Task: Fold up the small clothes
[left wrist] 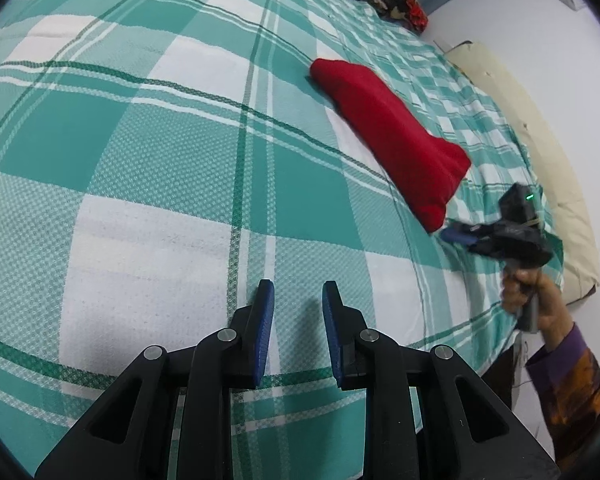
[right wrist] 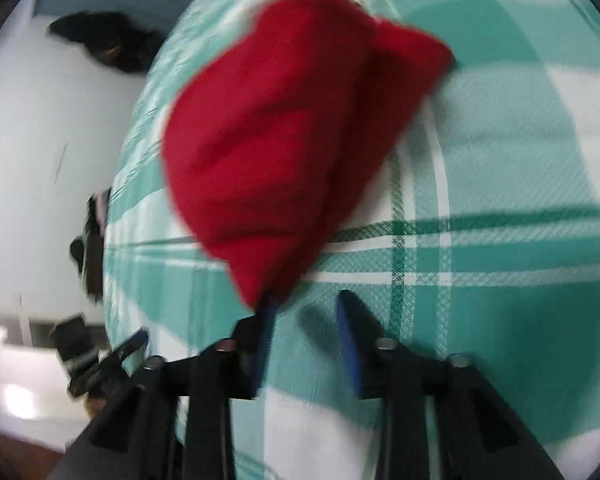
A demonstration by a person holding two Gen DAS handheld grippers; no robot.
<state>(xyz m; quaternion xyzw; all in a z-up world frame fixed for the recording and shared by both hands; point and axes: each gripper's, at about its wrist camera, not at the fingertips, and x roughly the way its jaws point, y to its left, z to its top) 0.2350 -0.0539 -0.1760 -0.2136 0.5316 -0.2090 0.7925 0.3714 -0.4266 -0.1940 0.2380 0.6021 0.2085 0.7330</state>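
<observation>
A folded red garment (left wrist: 388, 136) lies on the green-and-white checked bedsheet (left wrist: 140, 160). In the left wrist view my left gripper (left wrist: 299, 300) hovers low over the bare sheet well short of the garment, its blue pads apart with nothing between them. My right gripper (left wrist: 454, 235) reaches the garment's near corner from the right, held by a hand (left wrist: 528, 288). The right wrist view is blurred: the red garment (right wrist: 284, 140) fills the middle, and its lower tip touches the left pad (right wrist: 265, 320). The gap of the right gripper (right wrist: 306, 308) shows only sheet.
A cream pillow (left wrist: 540, 152) lies along the bed's right edge against a white wall. A dark floral bundle (left wrist: 396, 4) sits at the far end of the bed. A purple and orange sleeve (left wrist: 572, 368) shows at the lower right.
</observation>
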